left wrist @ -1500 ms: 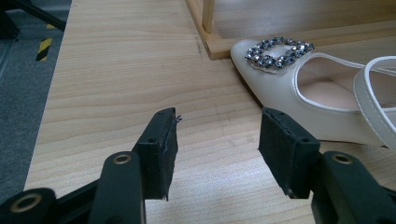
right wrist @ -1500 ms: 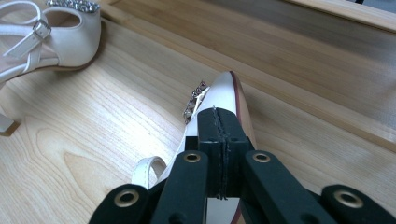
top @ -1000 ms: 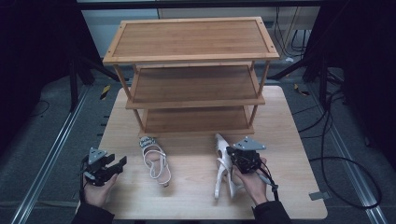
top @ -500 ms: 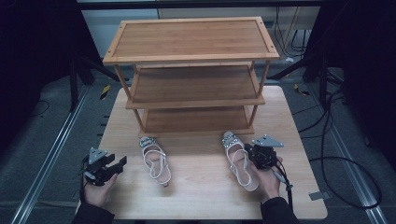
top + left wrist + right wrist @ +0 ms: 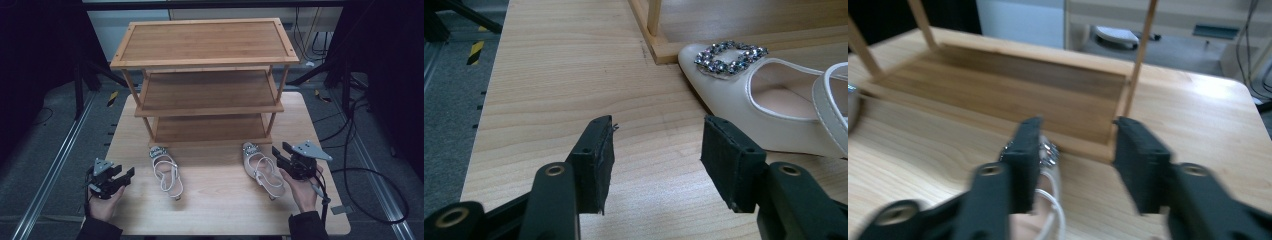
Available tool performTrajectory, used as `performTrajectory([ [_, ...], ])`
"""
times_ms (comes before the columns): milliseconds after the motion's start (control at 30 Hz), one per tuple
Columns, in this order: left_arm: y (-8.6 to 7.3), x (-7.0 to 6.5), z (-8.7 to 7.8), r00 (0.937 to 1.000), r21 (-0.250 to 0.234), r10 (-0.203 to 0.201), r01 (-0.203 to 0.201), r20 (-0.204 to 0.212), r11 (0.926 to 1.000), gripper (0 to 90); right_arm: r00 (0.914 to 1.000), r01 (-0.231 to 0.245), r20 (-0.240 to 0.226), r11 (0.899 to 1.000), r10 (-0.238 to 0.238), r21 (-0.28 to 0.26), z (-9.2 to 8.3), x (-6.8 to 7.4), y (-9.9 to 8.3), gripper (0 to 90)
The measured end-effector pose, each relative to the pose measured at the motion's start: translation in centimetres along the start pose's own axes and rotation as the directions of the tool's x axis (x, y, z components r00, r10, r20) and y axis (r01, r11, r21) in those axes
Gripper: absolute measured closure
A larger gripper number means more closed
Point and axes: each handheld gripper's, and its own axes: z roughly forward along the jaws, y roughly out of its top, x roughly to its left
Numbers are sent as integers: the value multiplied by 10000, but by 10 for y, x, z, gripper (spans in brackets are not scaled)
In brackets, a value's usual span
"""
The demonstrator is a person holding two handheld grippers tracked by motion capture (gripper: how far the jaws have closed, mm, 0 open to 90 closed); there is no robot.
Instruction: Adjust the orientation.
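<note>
Set down flat now, right shoe, lower right of the high view, no longer tipped up on its side as a second ago. Right gripper just beside its strap, jaws released and empty. Long axis running toe-up toward the rack. Left shoe lying parallel, lower centre-left of the counter, nearer the left gripper, jaws also parted, empty.

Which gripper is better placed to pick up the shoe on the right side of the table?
Right. The right gripper is open beside that shoe; the left gripper is across the table.
</note>
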Motion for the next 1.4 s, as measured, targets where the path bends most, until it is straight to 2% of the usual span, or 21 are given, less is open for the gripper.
performTrajectory([
  [100, -1, 0, 0, 10000, 22, 19, -19, 3, 10000, 443, 9996, -136, -246, 9999, 137, 39, -6, 7, 8, 361],
  [200, -1, 0, 0, 10000, 24, 33, -33, -22, 10000, 436, 9980, 46, -628, 9986, -13, 524, -3, 15, 9, 226],
  [333, -1, 2, 1, 10000, 14, 21, -21, -52, 10000, 422, 9956, 217, -930, 9953, -129, 941, 4, 22, 2, 142],
  [467, -2, 4, 1, 9999, 23, -9, 10, -106, 10000, 412, 9945, 486, -982, 9904, -360, 1293, 5, 28, -5, 117],
  [500, -2, 4, 1, 9999, 9, -26, 26, -134, 10000, 408, 9948, 613, -897, 9880, -488, 1419, 2, 29, -8, 108],
  [633, -2, 4, 0, 9999, -6, -21, 21, -165, 10000, 404, 9960, 616, -730, 9859, -508, 1553, -7, 30, -18, 98],
  [733, -2, 3, 1, 9998, 24, -31, 32, -177, 10000, 401, 9958, 789, -611, 9799, -687, 1835, -13, 29, -29, 92],
  [933, -2, 4, 1, 9998, 37, -44, 45, -179, 10000, 400, 9966, 639, -653, 9730, -506, 2218, -13, 30, -43, 92],
  [1067, -3, 4, 0, 9997, 36, -92, 93, -212, 10000, 400, 9962, 640, -729, 9640, -467, 2580, -10, 35, -56, 92],
  [1200, -3, 5, 0, 9997, 75, -66, 68, -233, 9999, 401, 9952, 737, -829, 9543, -517, 2897, 1, 41, -65, 97],
  [1400, -3, 6, 1, 9997, 104, -50, 53, -227, 9999, 403, 9961, 618, -781, 9565, -411, 2850, 9, 40, -69, 123],
])
